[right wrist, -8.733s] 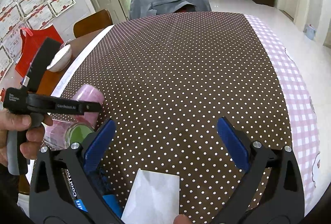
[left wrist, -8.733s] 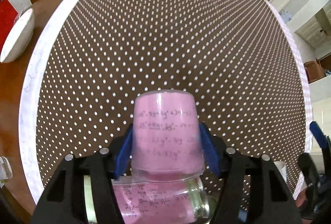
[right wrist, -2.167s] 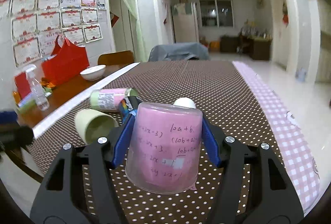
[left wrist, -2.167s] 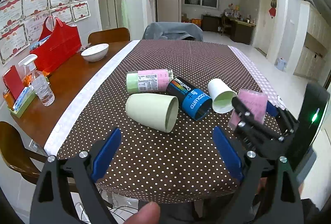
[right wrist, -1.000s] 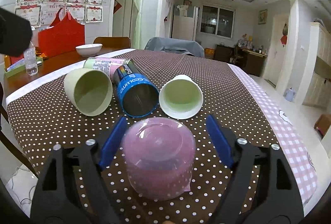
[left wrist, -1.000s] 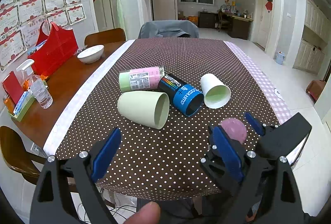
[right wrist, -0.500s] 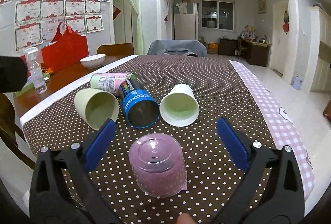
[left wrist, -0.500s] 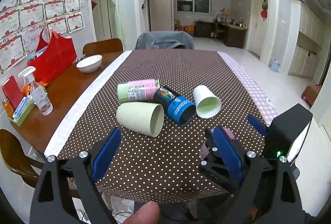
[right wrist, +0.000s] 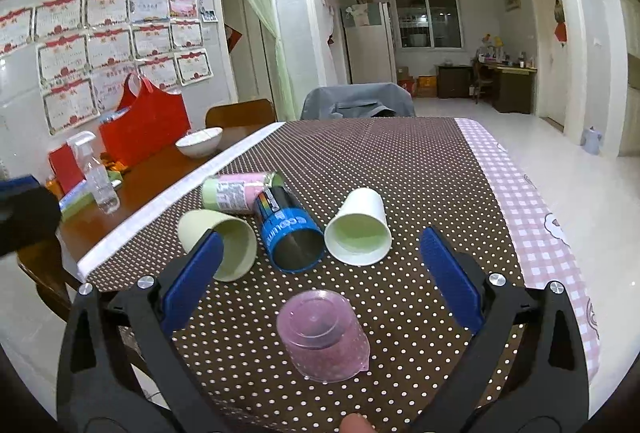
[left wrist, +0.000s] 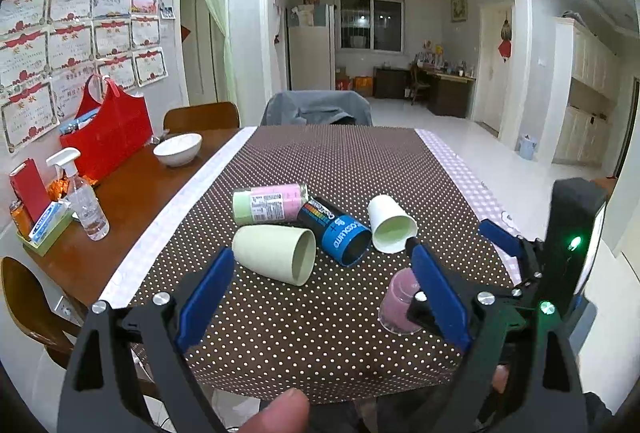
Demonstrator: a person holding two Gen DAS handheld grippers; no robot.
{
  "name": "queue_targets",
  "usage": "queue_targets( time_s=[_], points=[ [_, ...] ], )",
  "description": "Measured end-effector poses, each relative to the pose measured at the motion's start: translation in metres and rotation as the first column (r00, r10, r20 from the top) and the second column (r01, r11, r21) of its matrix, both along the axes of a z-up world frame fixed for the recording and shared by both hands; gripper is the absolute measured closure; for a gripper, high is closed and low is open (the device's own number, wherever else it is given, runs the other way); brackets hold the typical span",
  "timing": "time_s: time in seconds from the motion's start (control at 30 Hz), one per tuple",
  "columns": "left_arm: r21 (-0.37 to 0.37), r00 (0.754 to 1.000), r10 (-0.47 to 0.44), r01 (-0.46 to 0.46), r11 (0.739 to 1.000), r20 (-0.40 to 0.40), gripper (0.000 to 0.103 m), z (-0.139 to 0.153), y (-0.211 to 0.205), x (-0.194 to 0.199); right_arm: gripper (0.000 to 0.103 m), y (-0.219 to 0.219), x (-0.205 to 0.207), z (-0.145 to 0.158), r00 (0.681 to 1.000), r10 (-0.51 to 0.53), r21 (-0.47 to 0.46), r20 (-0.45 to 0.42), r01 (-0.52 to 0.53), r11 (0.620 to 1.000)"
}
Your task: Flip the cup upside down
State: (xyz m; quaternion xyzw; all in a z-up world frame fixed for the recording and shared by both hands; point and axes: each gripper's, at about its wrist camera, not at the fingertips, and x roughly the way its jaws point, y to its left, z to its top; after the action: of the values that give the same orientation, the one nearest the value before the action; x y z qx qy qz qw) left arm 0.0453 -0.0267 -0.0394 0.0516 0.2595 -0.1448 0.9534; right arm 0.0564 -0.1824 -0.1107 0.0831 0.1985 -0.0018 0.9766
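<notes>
The pink translucent cup [right wrist: 323, 336] stands upside down on the dotted brown tablecloth [right wrist: 400, 161], near the front edge. It also shows in the left wrist view [left wrist: 396, 303], partly behind the right gripper's finger. My right gripper [right wrist: 320, 279] is open and empty, drawn back above and behind the cup. My left gripper [left wrist: 320, 299] is open and empty, held above the table's front edge, left of the cup.
Lying on their sides behind the pink cup are a pale green cup [right wrist: 220, 247], a blue and black can [right wrist: 290, 233], a white paper cup [right wrist: 360, 227] and a pink and green bottle [right wrist: 236, 191]. A white bowl [right wrist: 199, 141], spray bottle [right wrist: 98, 179] and red bag [right wrist: 144, 121] stand at the left.
My right gripper let go of the pink cup, which now stands upside down, and has drawn back and up from it. The left gripper has risen slightly.
</notes>
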Motion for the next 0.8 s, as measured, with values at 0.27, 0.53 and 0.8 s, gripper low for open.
queue_targets(
  time_s=[0.27, 0.53, 0.8],
  points=[
    [-0.012, 0.997, 0.039, -0.038, 0.999, 0.062, 0.014, 0.009, 0.008, -0.012, 0.006, -0.012, -0.010, 0.029, 0.999, 0.027, 0.063, -0.025, -0.025, 0.998],
    [-0.027, 0.990, 0.085, -0.083, 0.996, 0.110, 0.014, 0.015, 0.018, -0.020, 0.006, -0.015, -0.030, 0.059, 0.999, 0.040, 0.061, -0.021, -0.038, 0.997],
    [-0.033, 0.984, 0.116, -0.113, 0.993, 0.137, 0.014, 0.018, 0.023, -0.026, 0.006, -0.010, -0.048, 0.079, 0.999, 0.042, 0.037, -0.001, -0.042, 0.998]
  ],
)
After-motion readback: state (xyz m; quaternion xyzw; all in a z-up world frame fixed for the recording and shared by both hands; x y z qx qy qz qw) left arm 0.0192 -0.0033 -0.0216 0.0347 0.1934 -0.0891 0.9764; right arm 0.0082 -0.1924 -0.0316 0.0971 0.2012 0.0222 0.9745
